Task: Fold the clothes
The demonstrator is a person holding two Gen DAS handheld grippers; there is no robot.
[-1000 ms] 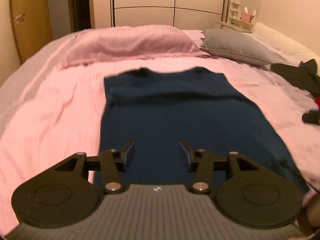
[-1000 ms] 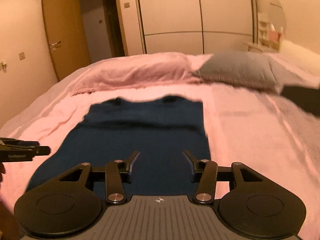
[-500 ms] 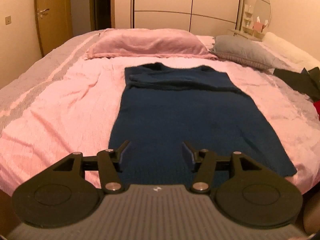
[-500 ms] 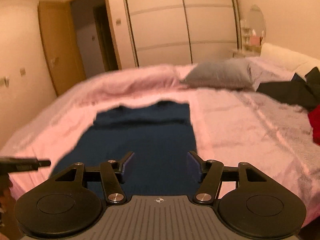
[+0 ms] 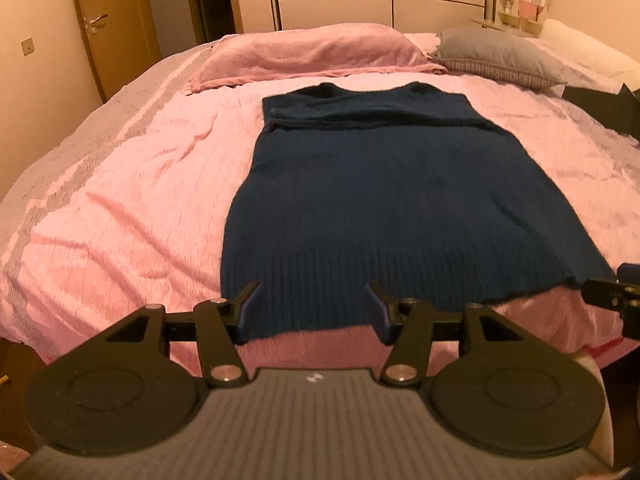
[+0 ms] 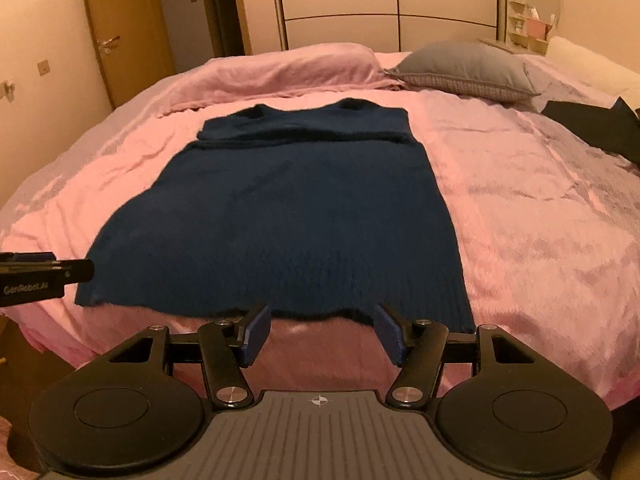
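A dark navy knit garment (image 5: 384,200) (image 6: 296,208) lies flat on the pink bedspread (image 5: 132,200), neckline at the far end and ribbed hem toward me. A folded layer lies across its upper part. My left gripper (image 5: 312,300) hovers open over the hem's left half, nothing between its fingers. My right gripper (image 6: 322,320) is open just in front of the hem's right half, over the bed's near edge, holding nothing. Each gripper shows at the edge of the other's view: the right gripper (image 5: 612,296) and the left gripper (image 6: 40,276).
A pink pillow (image 5: 312,52) and a grey pillow (image 5: 496,52) lie at the head of the bed. Dark clothes (image 6: 592,124) sit on the bed's right side. A wardrobe (image 6: 384,0) and a wooden door (image 6: 116,28) stand behind. The bed's near edge drops below the hem.
Both grippers have drawn back toward the bed's near edge, so the garment's hem now shows in front of the fingers. Both pairs of jaws stand a little wider than a second ago.
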